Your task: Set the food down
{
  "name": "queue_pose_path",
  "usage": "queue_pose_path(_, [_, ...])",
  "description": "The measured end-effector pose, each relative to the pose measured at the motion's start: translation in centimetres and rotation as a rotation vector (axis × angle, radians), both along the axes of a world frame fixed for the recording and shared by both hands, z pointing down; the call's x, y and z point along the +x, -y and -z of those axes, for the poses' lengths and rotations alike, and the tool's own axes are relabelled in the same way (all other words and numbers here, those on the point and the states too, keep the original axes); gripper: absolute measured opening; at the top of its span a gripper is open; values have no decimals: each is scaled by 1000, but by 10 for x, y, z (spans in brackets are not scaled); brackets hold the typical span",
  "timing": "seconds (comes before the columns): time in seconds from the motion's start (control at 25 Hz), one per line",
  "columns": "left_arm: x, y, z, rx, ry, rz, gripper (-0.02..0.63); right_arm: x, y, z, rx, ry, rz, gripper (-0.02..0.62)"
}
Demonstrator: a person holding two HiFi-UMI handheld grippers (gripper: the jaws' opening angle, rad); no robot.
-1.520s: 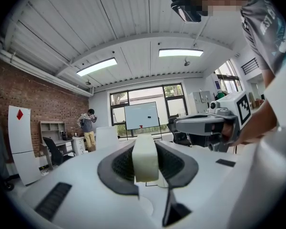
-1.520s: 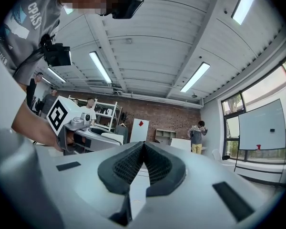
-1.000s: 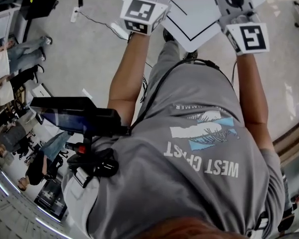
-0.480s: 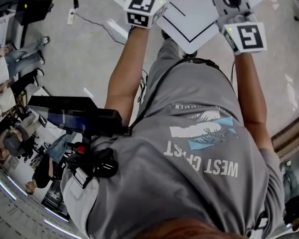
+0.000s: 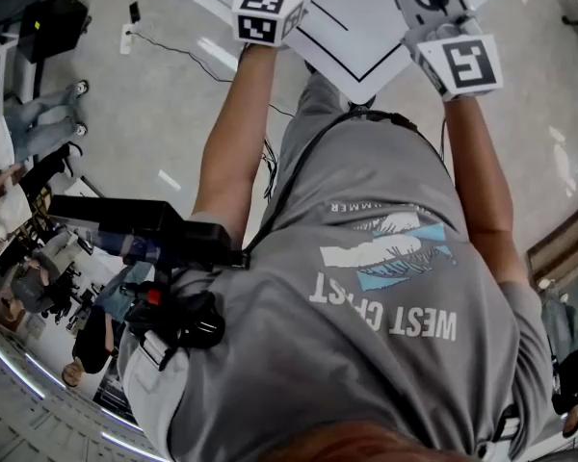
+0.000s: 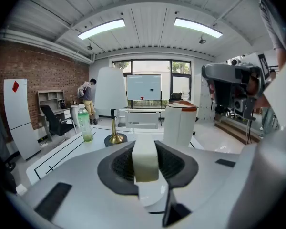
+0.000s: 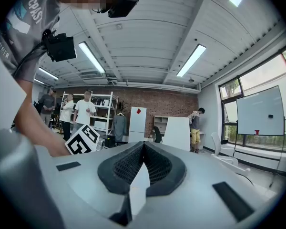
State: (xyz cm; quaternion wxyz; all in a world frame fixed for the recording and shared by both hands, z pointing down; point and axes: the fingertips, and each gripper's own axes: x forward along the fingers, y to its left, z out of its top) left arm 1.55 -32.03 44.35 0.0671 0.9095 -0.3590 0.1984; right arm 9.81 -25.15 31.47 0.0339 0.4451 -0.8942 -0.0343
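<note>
Here left gripper (image 6: 146, 150) clamps pale block (image 6: 145, 165) over table corner (image 5: 364, 77); right gripper (image 7: 142, 149) clenched.

A white lamp (image 6: 110, 87) stands on the white table (image 6: 69, 149), a green bottle (image 6: 85, 125) to its left, a tall white bin (image 6: 179, 124) to its right

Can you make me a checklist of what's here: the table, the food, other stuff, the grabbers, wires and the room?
Surface: white table with black lines.
Job's things: pale block, held, not set down.
Clutter: lamp, green bottle, white container with orange lid, all on the table.
Grippers: left gripper shut on the block; right gripper shut, empty.
Cables: black cable across the person's shirt.
Surroundings: brick wall, people near shelves.
</note>
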Motion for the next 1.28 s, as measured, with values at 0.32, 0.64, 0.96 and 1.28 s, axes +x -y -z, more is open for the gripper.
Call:
queue_pose_path(0.32, [-6, 12, -50, -93, 72, -11, 106, -1, 4, -7, -22, -13, -10, 8])
queue_pose_path(0.64, [-12, 5, -93, -137, 141, -64, 106, -13, -21, -29, -40, -95, -33, 8])
queue_pose_path(0.96, [-4, 32, -118, -180, 241, -101, 106, -5, -2, -30, -99, -65, -50, 8])
queue_pose_path(1.28, [7, 37, -143, -163, 358, -180, 106, 7, -9, -40, -126, -90, -80, 8])
